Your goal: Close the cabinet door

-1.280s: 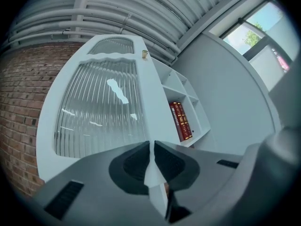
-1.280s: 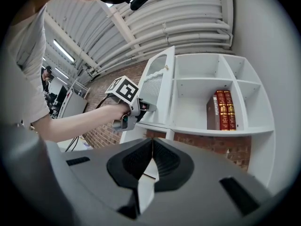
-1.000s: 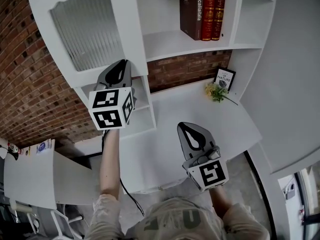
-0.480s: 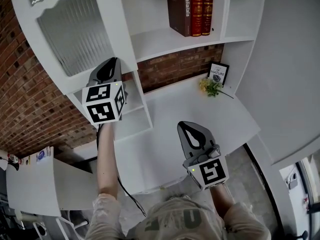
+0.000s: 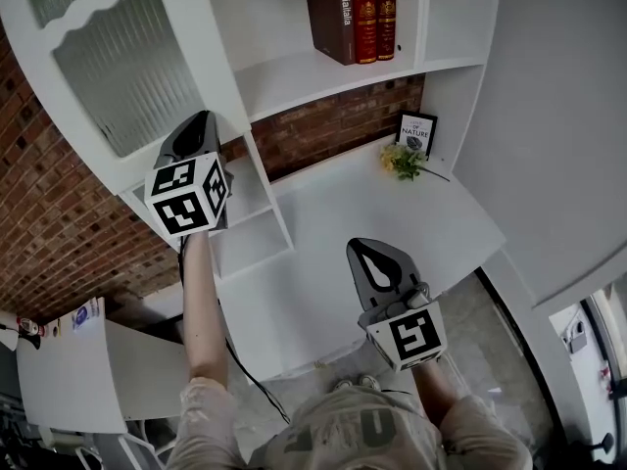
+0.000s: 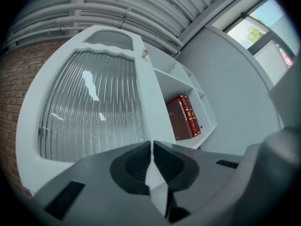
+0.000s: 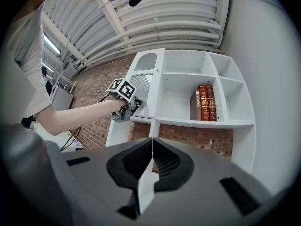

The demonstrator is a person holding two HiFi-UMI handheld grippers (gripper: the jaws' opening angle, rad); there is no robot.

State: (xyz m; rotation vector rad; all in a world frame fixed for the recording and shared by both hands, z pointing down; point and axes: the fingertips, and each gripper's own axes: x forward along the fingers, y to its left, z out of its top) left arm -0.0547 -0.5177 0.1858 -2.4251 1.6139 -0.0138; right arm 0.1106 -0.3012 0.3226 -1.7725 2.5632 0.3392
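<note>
Far left, white ribbed-glass door [image 5: 122, 67] is hanging open; left gripper [image 5: 201, 125] and right gripper [image 5: 377, 258] are sitting pinched together, empty; far-right frame [image 5: 415, 132] is showing "NATURE".

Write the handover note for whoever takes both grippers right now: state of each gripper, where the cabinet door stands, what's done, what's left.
Left gripper: jaws together, nothing between them. Its tip is at the lower rail of the cabinet door; contact is not clear.
Right gripper: jaws together, empty, held low over the white counter, away from the door.
Door: open, swung out to the left of the shelf unit that holds the books in the head view.
Done: nothing finished.
Left: push the door round until it sits flush with the shelf unit.
</note>
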